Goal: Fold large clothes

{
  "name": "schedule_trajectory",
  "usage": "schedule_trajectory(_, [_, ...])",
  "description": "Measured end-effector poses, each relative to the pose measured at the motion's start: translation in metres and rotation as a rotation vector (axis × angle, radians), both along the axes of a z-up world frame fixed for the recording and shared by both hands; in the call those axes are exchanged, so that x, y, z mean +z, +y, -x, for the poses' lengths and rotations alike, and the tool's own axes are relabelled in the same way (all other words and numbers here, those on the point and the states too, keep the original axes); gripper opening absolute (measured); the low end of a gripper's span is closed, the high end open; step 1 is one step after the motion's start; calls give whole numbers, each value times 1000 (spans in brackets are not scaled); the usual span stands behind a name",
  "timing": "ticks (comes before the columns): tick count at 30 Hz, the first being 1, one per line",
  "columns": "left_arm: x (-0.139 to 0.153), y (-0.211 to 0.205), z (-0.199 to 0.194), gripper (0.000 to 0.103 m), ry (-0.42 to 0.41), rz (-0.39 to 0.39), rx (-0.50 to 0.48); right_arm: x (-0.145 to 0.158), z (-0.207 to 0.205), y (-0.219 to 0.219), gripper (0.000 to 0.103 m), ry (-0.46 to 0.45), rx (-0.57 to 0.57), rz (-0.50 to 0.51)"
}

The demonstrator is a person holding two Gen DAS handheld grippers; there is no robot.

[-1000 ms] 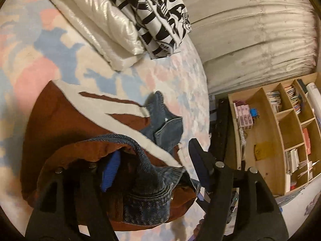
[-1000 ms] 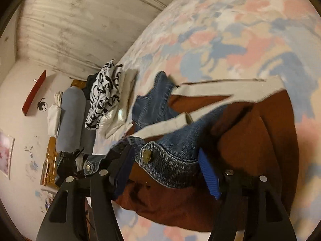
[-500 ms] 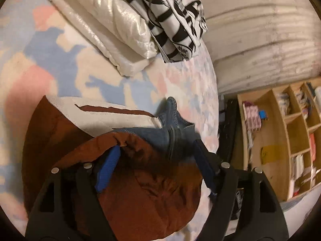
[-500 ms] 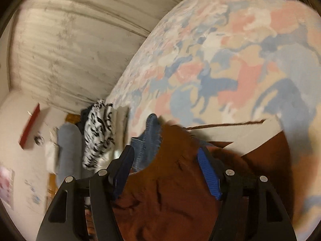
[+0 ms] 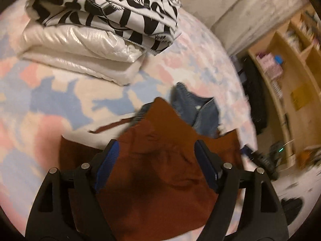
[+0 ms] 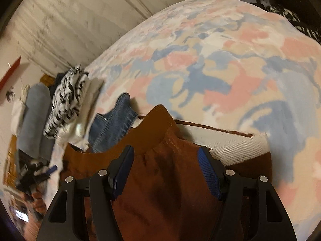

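A rust-brown jacket (image 5: 160, 170) with white stripes lies bunched on the patterned bedspread (image 5: 50, 100), with a blue denim garment (image 5: 200, 110) sticking out beyond it. My left gripper (image 5: 156, 143) has a hump of the brown cloth between its blue pads, touching both, and its jaws are opening. In the right wrist view the same brown jacket (image 6: 166, 180) fills the right gripper (image 6: 166, 149), which is shut on it just below the ribbed hem. The white stripe (image 6: 230, 146) runs off to the right and the denim (image 6: 114, 124) to the left.
A folded black-and-white printed garment (image 5: 100, 20) rests on a folded shiny white one (image 5: 80, 46) at the far end of the bed. A wooden shelf unit (image 5: 291, 80) stands beyond the bed's right edge. Open bedspread (image 6: 220, 70) stretches away past the jacket.
The brown cloth has been folded over the denim, which now shows only at the far edge. Both grippers have swung across the bed, and the left jaws stand wider.
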State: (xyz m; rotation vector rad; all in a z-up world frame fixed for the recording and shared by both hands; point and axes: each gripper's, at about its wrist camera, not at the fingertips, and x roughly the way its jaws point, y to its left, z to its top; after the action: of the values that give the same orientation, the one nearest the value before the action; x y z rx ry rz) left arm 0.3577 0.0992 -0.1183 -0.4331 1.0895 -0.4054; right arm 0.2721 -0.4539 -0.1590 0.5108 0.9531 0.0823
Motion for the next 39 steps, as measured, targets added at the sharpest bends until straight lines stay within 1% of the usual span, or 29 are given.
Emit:
schedule_trajectory(3, [-9, -11, -8, 75, -7, -90, -38, -7, -10, 7, 67, 11, 16, 52])
schedule_trajectory(7, [-24, -34, -18, 74, -43, -226, -78, -17, -23, 15, 66, 20, 40, 105])
schedule_trajectory(8, [-28, -38, -21, 65, -49, -249, -81, -19, -26, 15, 66, 22, 42, 110])
schedule_trajectory(9, [-32, -41, -23, 57, -54, -264, -80, -22, -28, 16, 58, 25, 40, 115])
schedule_trajectory(10, [-37, -43, -26, 45, -51, -281, -83, -25, -31, 15, 43, 27, 38, 117])
schedule_trajectory(11, [-41, -45, -27, 33, -45, -280, -82, -30, -34, 14, 33, 35, 45, 104])
schedule_trajectory(12, [-43, -47, -28, 26, -46, -281, -79, -34, -36, 13, 17, 41, 59, 87])
schedule_trajectory(13, [-41, -49, -27, 19, -63, -281, -69, -38, -37, 14, 14, 39, 77, 74])
schedule_trajectory(15, [-32, -53, -22, 16, -112, -297, -58, -32, -33, 15, 12, 1, 47, 123])
schedule_trajectory(17, [-19, -56, -17, 15, -177, -302, -58, -18, -26, 14, 12, -70, -10, 142])
schedule_trajectory(19, [-13, -58, -20, 14, -200, -308, -48, -4, -21, 13, 12, -127, -55, 151])
schedule_trajectory(20, [-14, -58, -25, 14, -203, -315, -43, -1, -23, 14, 12, -136, -68, 164])
schedule_trajectory(21, [-16, -59, -29, 14, -194, -319, -36, -3, -28, 16, 12, -126, -78, 186])
schedule_trajectory(22, [-22, -59, -35, 14, -177, -325, -26, -9, -35, 18, 12, -95, -86, 216])
schedule_trajectory(23, [-29, -59, -40, 14, -165, -337, -19, -17, -41, 19, 12, -67, -89, 225])
schedule_trajectory(26, [-52, -51, -45, 14, -132, -341, 3, -46, -57, 20, 12, 27, -90, 254])
schedule_trajectory(28, [-63, -40, -43, 15, -124, -302, 20, -61, -59, 17, 12, 41, -91, 255])
schedule_trajectory(31, [-67, -27, -40, 16, -119, -234, 34, -67, -60, 14, 12, 37, -94, 238])
schedule_trajectory(33, [-65, -21, -39, 17, -114, -195, 33, -68, -61, 11, 14, 46, -84, 224])
schedule_trajectory(35, [-57, -15, -35, 18, -108, -180, 33, -64, -61, 7, 20, 67, -69, 200])
schedule_trajectory(37, [-43, -14, -26, 18, -133, -199, 47, -51, -56, 6, 27, 73, -76, 203])
schedule_trajectory(38, [-33, -13, -18, 18, -161, -222, 55, -44, -52, 8, 28, 62, -82, 213])
schedule_trajectory(39, [-23, -13, -9, 18, -192, -255, 62, -33, -45, 12, 32, 39, -88, 230])
